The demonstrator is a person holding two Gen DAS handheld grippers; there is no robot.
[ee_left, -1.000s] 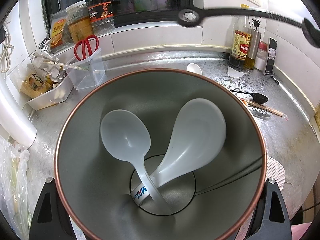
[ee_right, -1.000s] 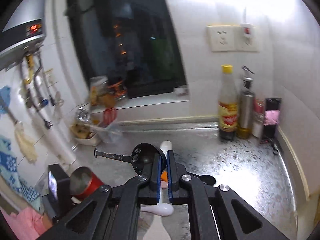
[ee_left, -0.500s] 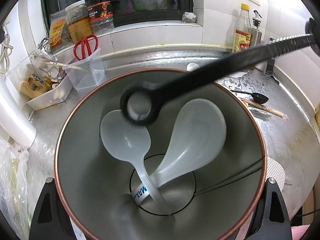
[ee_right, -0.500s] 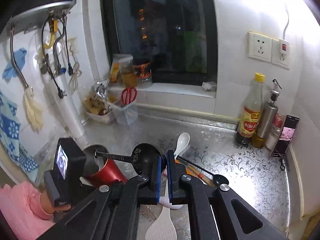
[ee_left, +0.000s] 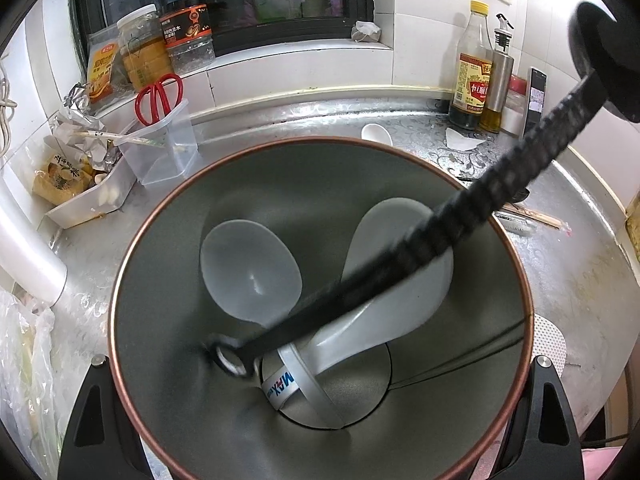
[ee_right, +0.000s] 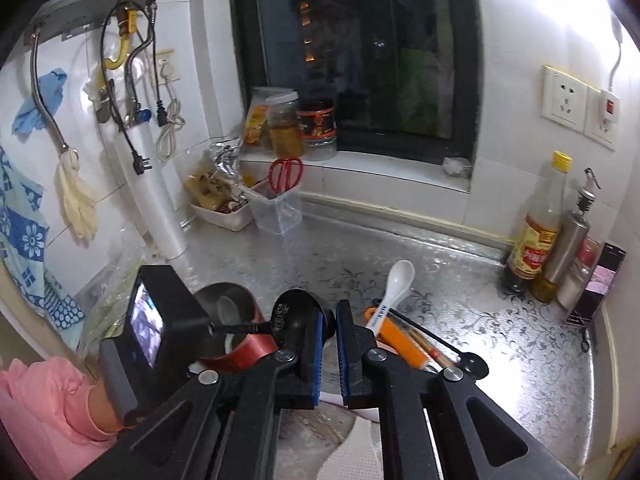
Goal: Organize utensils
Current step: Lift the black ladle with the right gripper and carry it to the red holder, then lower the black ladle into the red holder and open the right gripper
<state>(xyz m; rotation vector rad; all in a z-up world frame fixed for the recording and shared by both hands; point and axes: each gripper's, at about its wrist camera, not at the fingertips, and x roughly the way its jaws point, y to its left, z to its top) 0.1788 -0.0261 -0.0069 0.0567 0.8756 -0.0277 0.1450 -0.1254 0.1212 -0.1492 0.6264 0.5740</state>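
Observation:
My left gripper (ee_left: 320, 360) is shut on a red cup with a copper rim (ee_left: 120, 264) and a grey inside. Two white plastic spoons (ee_left: 248, 268) (ee_left: 400, 264) stand in it, bowls up. A black spoon (ee_left: 460, 216) leans in the cup too, its ringed handle end at the bottom and its bowl up at the top right. In the right wrist view the black spoon's bowl (ee_right: 294, 312) lies against the left blue pad of my right gripper (ee_right: 329, 320). The jaws are opening, with a gap showing and only the bowl's edge between them. The cup (ee_right: 244, 346) is just left of them.
On the steel counter (ee_right: 520, 360) lie a white ceramic spoon (ee_right: 394, 284), an orange-handled tool (ee_right: 400, 340), chopsticks (ee_right: 428, 350), another black spoon (ee_right: 476, 364) and a white rice paddle (ee_right: 348, 452). A clear bin with red scissors (ee_left: 160, 96) stands back left, bottles (ee_left: 472, 72) back right. A pink sleeve (ee_right: 40, 408) is at lower left.
The black spoon swung from level above the cup to handle-down inside it, now reaching the bottom. My right gripper's pads have parted a little. The cup and left gripper stayed still.

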